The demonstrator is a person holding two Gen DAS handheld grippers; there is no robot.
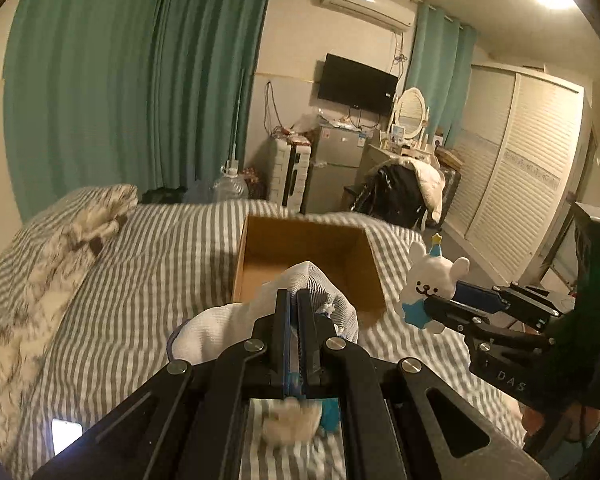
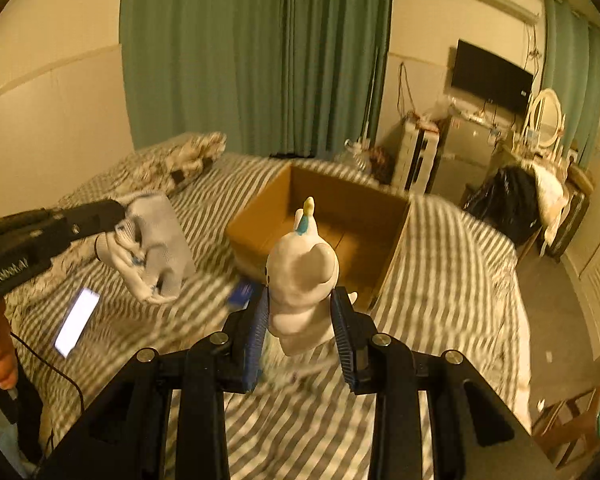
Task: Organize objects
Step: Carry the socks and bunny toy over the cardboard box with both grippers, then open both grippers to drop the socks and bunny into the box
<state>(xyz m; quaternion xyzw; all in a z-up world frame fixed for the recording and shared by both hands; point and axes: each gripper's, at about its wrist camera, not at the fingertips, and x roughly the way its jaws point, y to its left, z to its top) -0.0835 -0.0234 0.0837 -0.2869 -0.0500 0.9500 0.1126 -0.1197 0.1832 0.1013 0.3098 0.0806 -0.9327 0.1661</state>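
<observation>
An open cardboard box [image 1: 260,256] [image 2: 260,224] sits on the striped bed. My left gripper [image 1: 293,300] is shut on a white sock [image 1: 220,332], held just short of the box's near edge; the sock also shows in the right wrist view [image 2: 156,248]. My right gripper [image 2: 303,316] is shut on a white bunny figure with a blue and yellow hat [image 2: 302,276], held upright above the bed in front of the box. The figure [image 1: 432,276] and the right gripper [image 1: 424,308] also show right of the box in the left wrist view.
A lit phone [image 2: 78,320] [image 1: 64,436] lies on the bed at the left with a cable. A small blue item [image 2: 242,292] lies by the box. A patterned pillow [image 1: 80,240] is at the bed's left. A fridge, a dresser and a wardrobe stand beyond the bed.
</observation>
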